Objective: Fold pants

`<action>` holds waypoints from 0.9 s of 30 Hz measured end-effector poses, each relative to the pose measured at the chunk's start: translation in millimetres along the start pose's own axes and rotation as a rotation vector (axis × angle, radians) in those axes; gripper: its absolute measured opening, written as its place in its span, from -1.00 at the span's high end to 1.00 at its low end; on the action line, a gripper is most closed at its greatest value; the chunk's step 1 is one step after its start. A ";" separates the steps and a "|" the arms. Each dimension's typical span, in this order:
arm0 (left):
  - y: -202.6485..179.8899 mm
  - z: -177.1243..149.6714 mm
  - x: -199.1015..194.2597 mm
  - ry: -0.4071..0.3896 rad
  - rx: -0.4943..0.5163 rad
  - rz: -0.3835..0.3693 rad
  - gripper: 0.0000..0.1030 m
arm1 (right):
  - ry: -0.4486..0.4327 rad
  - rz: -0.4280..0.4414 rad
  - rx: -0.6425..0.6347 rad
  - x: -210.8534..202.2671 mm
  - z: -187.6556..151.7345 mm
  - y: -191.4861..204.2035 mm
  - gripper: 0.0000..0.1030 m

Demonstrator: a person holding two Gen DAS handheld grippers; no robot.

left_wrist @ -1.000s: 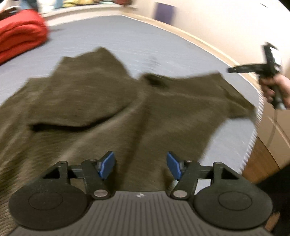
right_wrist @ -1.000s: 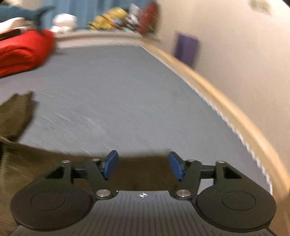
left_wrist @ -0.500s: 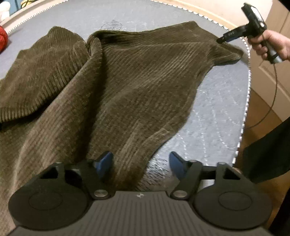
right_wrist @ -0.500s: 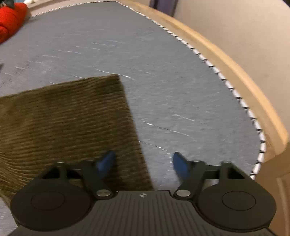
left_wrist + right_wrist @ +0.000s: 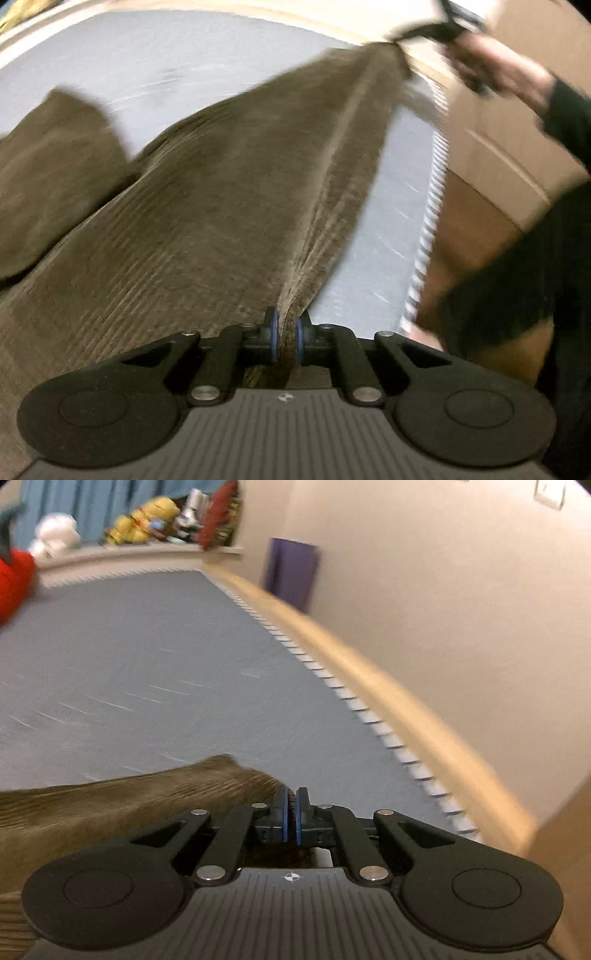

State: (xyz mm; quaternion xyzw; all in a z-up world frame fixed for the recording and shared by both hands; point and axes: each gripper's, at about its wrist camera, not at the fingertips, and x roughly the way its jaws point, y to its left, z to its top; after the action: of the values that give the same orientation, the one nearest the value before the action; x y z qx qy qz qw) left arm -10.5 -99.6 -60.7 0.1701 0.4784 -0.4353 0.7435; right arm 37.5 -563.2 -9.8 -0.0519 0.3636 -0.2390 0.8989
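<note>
The left gripper (image 5: 286,336) is squeezed tight on the pants (image 5: 229,206), with a bunched-up edge of the brown cloth pinched between its two blue pads (image 5: 274,334). From there the pants stretch straight ahead and up, pulled into a long tight ridge that runs to the far end, where the right gripper (image 5: 399,43) has hold of the other corner. The hand (image 5: 495,70) on that gripper is blurry, so its fingers are hard to make out. The rest of the pants spreads out to the left of the left gripper, and one more flap lies farther left on the grey bed (image 5: 155,70). In the right wrist view, the right gripper (image 5: 291,816) is also squeezed nearly closed, with a thin bit of the pants (image 5: 129,797) caught between its blue pads (image 5: 282,814). The cloth hangs off to the left of this gripper and partly under it. The pants are made of thick, ribbed cloth with many thin lines, soft and fuzzy looking. The grey bed (image 5: 147,657) ahead of the right gripper is flat and smooth, with a pale wood edge (image 5: 369,686) along its right side. Far ahead and to the left sit a red blanket (image 5: 14,579) and some stuffed toys (image 5: 144,520) on a ledge.
</note>
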 end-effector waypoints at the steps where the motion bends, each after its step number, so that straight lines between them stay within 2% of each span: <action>1: -7.3 -2.2 6.0 0.020 0.039 0.002 0.80 | 0.024 -0.030 -0.001 6.3 -2.7 -4.0 0.97; 2: -12.5 -5.7 13.5 0.049 0.074 0.006 0.80 | 0.070 -0.046 0.018 17.1 -8.4 -9.3 1.00; 3: -15.1 -9.1 18.2 0.053 0.101 0.011 0.78 | 0.116 -0.108 0.026 28.7 -15.3 -13.6 1.00; 4: -14.6 -10.1 18.5 0.046 0.107 0.008 0.73 | 0.160 -0.179 0.017 41.0 -23.6 -17.8 1.00; 5: -10.9 -9.0 16.1 0.042 0.089 -0.013 0.65 | 0.179 -0.210 0.022 47.8 -28.9 -22.4 1.00; 6: -7.5 -8.3 12.5 0.037 0.068 -0.033 0.33 | 0.180 -0.205 0.051 52.2 -33.0 -28.9 1.00; 7: -5.3 -8.7 6.8 0.033 0.051 -0.054 -0.11 | 0.178 -0.173 0.104 53.9 -36.0 -37.0 1.00; 8: -3.6 -8.5 -0.8 0.014 0.050 -0.073 -0.27 | 0.178 -0.124 0.161 54.4 -37.5 -44.9 0.98; 9: -9.6 -6.9 -3.1 -0.014 0.064 -0.069 -0.45 | 0.178 -0.058 0.216 54.3 -39.0 -52.7 0.87; 11: -6.6 -7.0 -17.8 -0.056 0.059 -0.081 -0.46 | 0.182 0.087 0.313 53.0 -43.1 -65.3 0.49; 12: -1.1 -6.8 -23.2 -0.074 0.032 -0.096 -0.45 | 0.187 0.121 0.324 52.8 -44.4 -67.0 0.18; 13: 5.7 -6.6 -28.1 -0.094 0.000 -0.108 -0.37 | 0.194 0.139 0.316 52.7 -45.3 -65.1 0.06; 14: 10.2 -6.5 -31.0 -0.105 -0.020 -0.113 -0.26 | 0.202 0.158 0.300 52.9 -46.9 -62.3 0.01; 16: 20.9 -9.0 -29.9 -0.098 -0.050 -0.116 0.48 | 0.229 0.183 0.256 53.5 -49.2 -55.2 0.01; 17: 25.3 -13.3 -25.6 -0.069 -0.060 -0.107 0.65 | 0.238 0.182 0.235 51.0 -50.1 -50.4 0.01; 18: 27.9 -19.7 -16.0 -0.021 -0.061 -0.104 0.94 | 0.246 0.173 0.208 52.4 -50.5 -44.7 0.01; 20: 20.9 -36.2 0.2 0.074 -0.013 -0.140 1.00 | 0.242 0.154 0.174 38.7 -52.0 -39.3 0.01; 22: 7.9 -49.1 -1.1 0.091 0.061 -0.207 0.98 | 0.228 0.147 0.157 30.4 -47.5 -34.5 0.01; 24: 7.1 -52.6 -11.2 0.064 0.072 -0.175 0.97 | 0.204 0.151 0.149 22.2 -40.6 -28.6 0.01; 27: 36.6 -56.0 -37.3 -0.029 -0.056 -0.136 0.96 | 0.149 0.160 0.124 8.4 -28.8 -15.3 0.01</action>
State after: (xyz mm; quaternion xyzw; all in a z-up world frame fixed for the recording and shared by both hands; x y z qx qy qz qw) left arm -18.5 -23.4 -61.8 0.1101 0.4899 -0.4736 0.7236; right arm 17.2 -578.2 -32.0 0.0509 0.4167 -0.1919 0.8871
